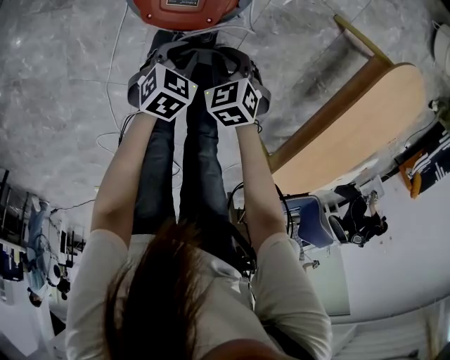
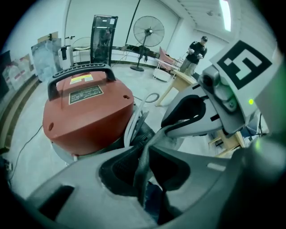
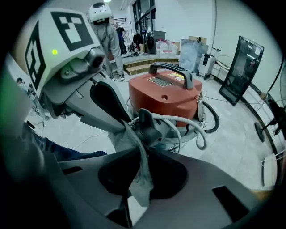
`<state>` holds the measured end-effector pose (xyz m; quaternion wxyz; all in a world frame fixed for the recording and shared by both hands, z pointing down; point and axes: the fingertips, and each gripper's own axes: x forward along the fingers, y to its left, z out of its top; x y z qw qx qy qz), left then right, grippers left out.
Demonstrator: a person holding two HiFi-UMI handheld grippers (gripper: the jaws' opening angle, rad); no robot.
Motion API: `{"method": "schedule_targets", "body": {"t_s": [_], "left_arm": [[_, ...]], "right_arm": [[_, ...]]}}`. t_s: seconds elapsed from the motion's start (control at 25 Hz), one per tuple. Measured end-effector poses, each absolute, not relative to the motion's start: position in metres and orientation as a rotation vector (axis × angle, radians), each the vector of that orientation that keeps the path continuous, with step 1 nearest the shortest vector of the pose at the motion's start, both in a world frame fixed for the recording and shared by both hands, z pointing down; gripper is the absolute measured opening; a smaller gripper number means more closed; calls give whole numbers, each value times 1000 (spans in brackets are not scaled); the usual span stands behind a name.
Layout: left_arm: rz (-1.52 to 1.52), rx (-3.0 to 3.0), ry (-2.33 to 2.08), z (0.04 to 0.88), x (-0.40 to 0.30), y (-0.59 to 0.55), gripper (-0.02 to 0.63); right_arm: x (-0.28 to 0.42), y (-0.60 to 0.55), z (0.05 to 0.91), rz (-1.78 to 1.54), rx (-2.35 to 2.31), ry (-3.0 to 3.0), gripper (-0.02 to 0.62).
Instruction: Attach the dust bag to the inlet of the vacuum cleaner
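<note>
The red vacuum cleaner (image 1: 184, 10) stands on the floor just beyond both grippers; its black handle (image 2: 80, 74) faces up. A grey dust bag (image 3: 142, 179) hangs as a crumpled strip between the two grippers, in front of the vacuum's black inlet part (image 3: 147, 127). My left gripper (image 2: 142, 179) is shut on one edge of the bag (image 2: 144, 161). Close beside it, my right gripper (image 3: 140, 172) is shut on the other edge. In the head view the left gripper (image 1: 172, 56) and right gripper (image 1: 228, 60) sit side by side, hiding the bag.
A grey hose (image 3: 196, 129) loops round the vacuum's base. Thin cables (image 1: 116, 84) trail over the floor. A wooden table (image 1: 351, 133) stands to the right. Farther off are a standing fan (image 2: 149, 31), a black panel (image 3: 239, 67) and two people (image 2: 196, 49), (image 3: 105, 31).
</note>
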<state>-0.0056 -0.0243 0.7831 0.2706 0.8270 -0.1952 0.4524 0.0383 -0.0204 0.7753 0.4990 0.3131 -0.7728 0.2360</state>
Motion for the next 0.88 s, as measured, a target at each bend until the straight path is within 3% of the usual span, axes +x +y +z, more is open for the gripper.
{"method": "schedule_targets", "body": {"t_s": [0.16,0.28,0.4,0.88], "left_arm": [[1203,2166,-515,786,-7,-20,97],[1176,2148,-488,784,-6,-14,162],[1167,2142,-468,783,-3,-9,191],[1133,2130,-504,779,-4,-10,204]], "right_arm": [[36,-18,775,644,663,-1897,95],[35,-17,776,693,641,-1912,162],[34,-12,776,743,649,-1923,182],[33,-15,762,728,763,-1978,233]]}}
